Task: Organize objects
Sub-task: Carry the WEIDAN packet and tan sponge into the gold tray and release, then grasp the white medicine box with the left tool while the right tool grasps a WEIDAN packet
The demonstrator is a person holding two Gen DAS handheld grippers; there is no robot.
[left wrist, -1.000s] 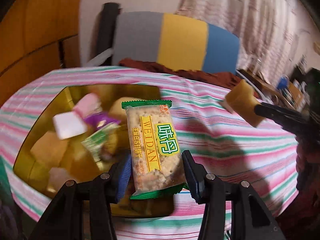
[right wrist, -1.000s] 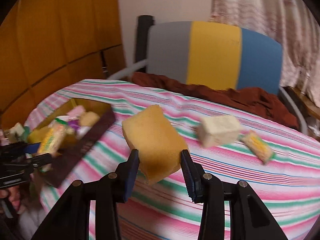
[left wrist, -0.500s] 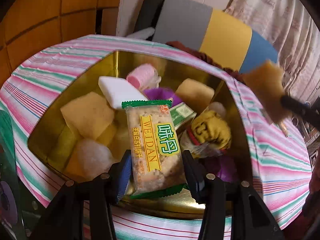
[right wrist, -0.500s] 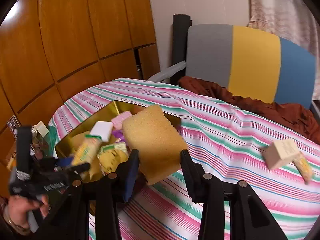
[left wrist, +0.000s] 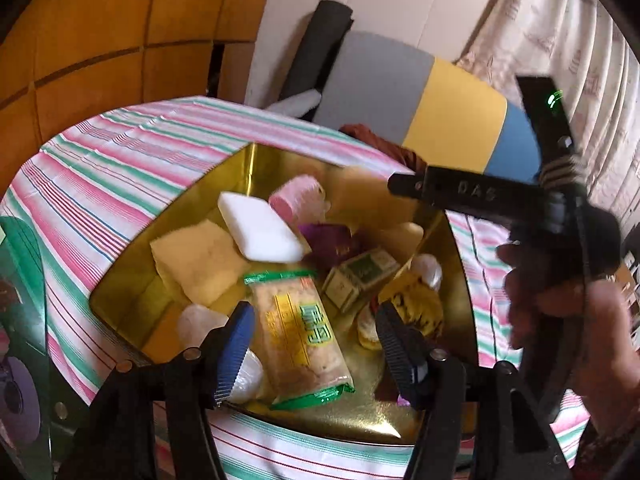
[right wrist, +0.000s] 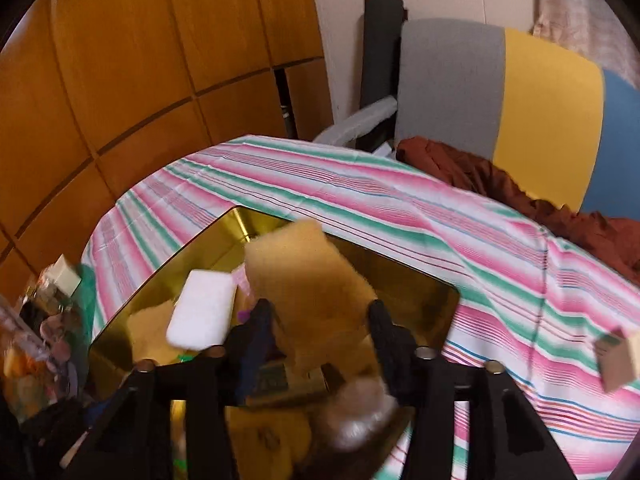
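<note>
A gold tin [left wrist: 168,216] on the striped tablecloth holds several snacks and sponges. My left gripper [left wrist: 312,352] hangs over its near end with its jaws opening. The green-edged cracker packet [left wrist: 300,336] lies between the fingers, clear of both pads. My right gripper [right wrist: 320,332] is above the tin [right wrist: 420,268] too, and its jaws are opening. A blurred yellow sponge [right wrist: 308,280] sits between its fingers, loose from the pads. In the left wrist view one right finger [left wrist: 460,192] reaches in from the right, with the sponge [left wrist: 360,196] at its tip.
In the tin lie a white block [left wrist: 260,228], a pink roll [left wrist: 298,196], a purple packet [left wrist: 332,240] and a small green box [left wrist: 360,276]. A beige block [right wrist: 618,356] rests on the cloth at right. A grey-yellow-blue chair [right wrist: 500,92] stands behind the table.
Both grippers came over the tin, the right one sweeping in from the right. Both sets of jaws have spread. The cracker packet and the sponge have come free of the pads.
</note>
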